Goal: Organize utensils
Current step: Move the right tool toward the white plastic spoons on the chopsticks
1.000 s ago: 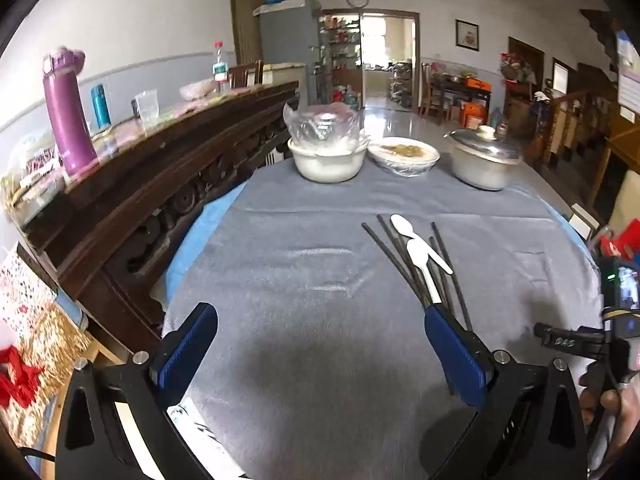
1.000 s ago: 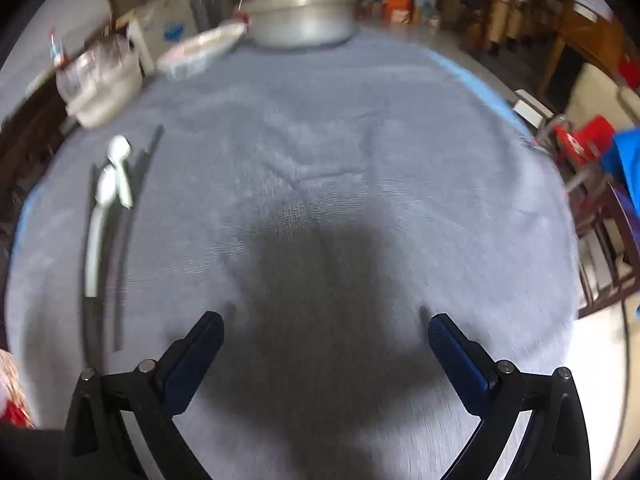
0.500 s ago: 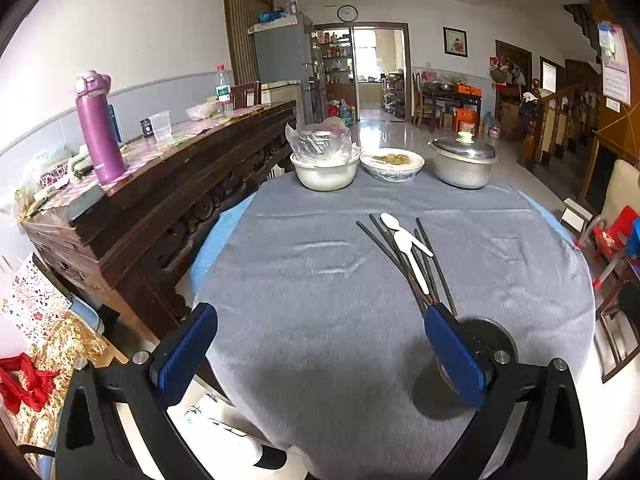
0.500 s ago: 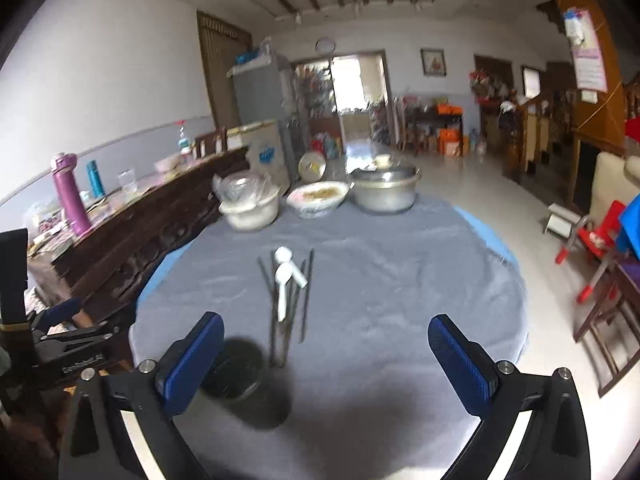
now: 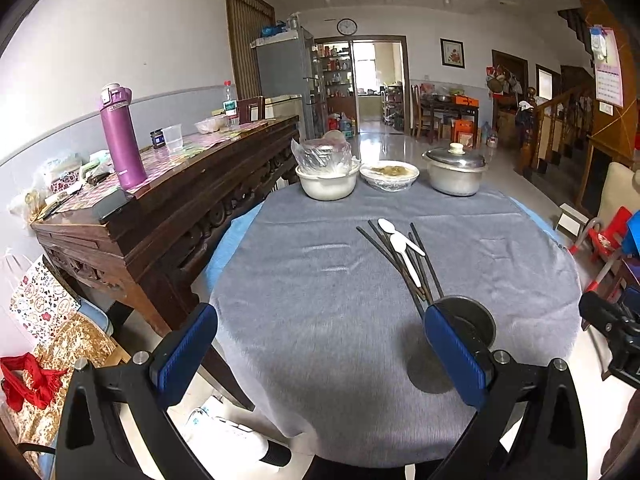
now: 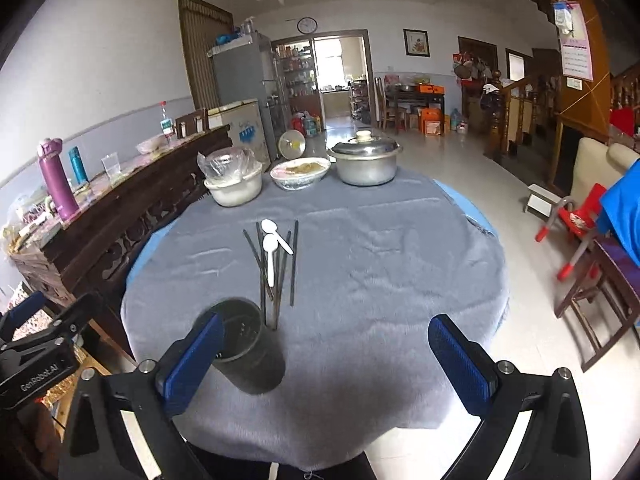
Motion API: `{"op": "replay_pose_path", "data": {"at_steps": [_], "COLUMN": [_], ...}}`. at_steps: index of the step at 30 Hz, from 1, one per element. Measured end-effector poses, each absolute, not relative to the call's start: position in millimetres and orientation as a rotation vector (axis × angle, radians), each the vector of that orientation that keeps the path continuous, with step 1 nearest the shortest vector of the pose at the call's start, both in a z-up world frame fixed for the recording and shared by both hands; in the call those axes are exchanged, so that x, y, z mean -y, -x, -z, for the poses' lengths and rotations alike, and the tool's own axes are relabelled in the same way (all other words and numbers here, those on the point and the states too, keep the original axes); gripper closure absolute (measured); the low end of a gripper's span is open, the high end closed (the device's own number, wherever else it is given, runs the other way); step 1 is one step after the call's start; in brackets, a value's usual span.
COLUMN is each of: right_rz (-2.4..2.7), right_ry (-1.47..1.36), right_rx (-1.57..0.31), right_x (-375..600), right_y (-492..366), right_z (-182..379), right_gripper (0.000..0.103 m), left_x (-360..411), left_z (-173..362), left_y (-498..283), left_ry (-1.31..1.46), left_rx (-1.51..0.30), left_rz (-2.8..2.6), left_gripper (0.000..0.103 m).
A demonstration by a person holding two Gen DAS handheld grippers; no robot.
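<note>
Several dark chopsticks (image 5: 404, 266) and two white plastic spoons (image 5: 405, 254) lie in a loose bundle on the round grey-clothed table (image 5: 320, 312). A black utensil cup (image 5: 470, 322) stands at the near end of the bundle, partly behind my left gripper's right finger. In the right wrist view the chopsticks (image 6: 280, 276), spoons (image 6: 271, 254) and cup (image 6: 246, 346) sit left of centre. My left gripper (image 5: 320, 354) and right gripper (image 6: 332, 362) are both open, empty, held back over the table's near edge.
A white bowl with a plastic bag (image 5: 327, 180), a covered dish of food (image 5: 389, 175) and a lidded metal pot (image 5: 455, 172) stand at the table's far side. A dark wooden sideboard (image 5: 168, 200) with a purple flask (image 5: 120, 138) runs along the left. Chairs (image 6: 600, 276) stand on the right.
Both grippers have pulled back and up from close over the cloth; the whole table and the black cup now show. The utensils have not moved.
</note>
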State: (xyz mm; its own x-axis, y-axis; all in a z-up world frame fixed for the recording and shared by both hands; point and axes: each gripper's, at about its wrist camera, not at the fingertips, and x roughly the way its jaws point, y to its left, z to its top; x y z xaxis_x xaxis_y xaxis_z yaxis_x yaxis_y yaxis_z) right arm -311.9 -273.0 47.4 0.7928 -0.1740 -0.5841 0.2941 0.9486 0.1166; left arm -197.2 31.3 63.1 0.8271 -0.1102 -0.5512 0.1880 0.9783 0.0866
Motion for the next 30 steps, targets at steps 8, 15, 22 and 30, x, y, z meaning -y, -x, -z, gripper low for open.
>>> {"op": "replay_pose_path", "data": {"at_steps": [8,15,22,30], "right_rz": [0.261,0.312,0.336,0.345], "right_ry": [-0.164,-0.104,-0.071,-0.068], "right_rx": [-0.633,-0.632,-0.629,-0.629], "right_x": [258,249,246,248], "right_y": [321,324,326,326], "right_z": [-46,-51,-54,-54], "right_gripper": [0.0,0.0,0.0,0.0], "left_x": [-33,-35,-35,-31], "left_z": [-63,-61,-58,-56], "left_y": [206,209,210,208], "left_ry": [-0.142,-0.14,-0.148,-0.161], "left_rx": [-0.575,-0.581,-0.598,-0.619], "left_rz": [0.168,0.175,0.182,0.189], "left_gripper": [0.001,0.0,0.001,0.001]}}
